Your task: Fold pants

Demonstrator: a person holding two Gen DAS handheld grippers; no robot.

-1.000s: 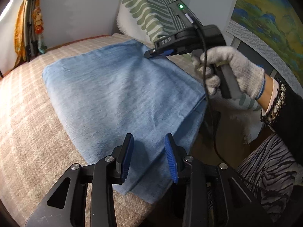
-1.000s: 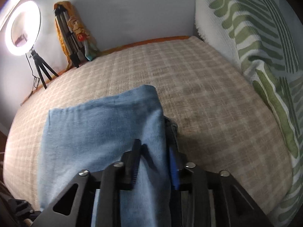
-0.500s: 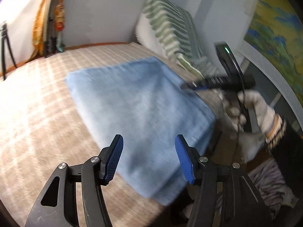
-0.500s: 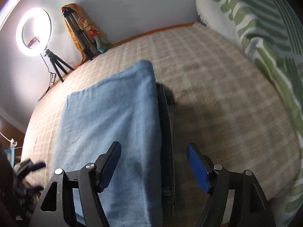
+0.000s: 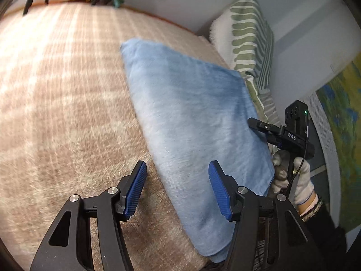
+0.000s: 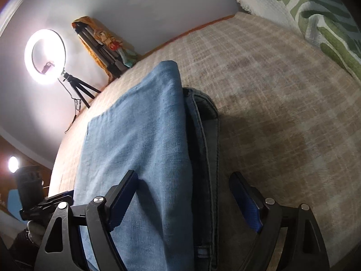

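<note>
The blue pants (image 5: 194, 122) are laid folded flat on the checked bed cover (image 5: 63, 103), near a green striped pillow (image 5: 250, 40). The left gripper (image 5: 177, 189) is held wide open above the near edge, with nothing gripped. The right gripper (image 6: 187, 198) is spread open too, over the dark waistband side. A ring light (image 6: 45, 55) is seen by the wall.

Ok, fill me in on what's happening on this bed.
A person with tongs in each hand is folding pants on the bed. The pants lie flat in a folded rectangle near the pillow. Both the left tongs and the right tongs are open and hold nothing, each hovering over an edge of the pants. A gloved right hand grips the right tool's handle.
</note>
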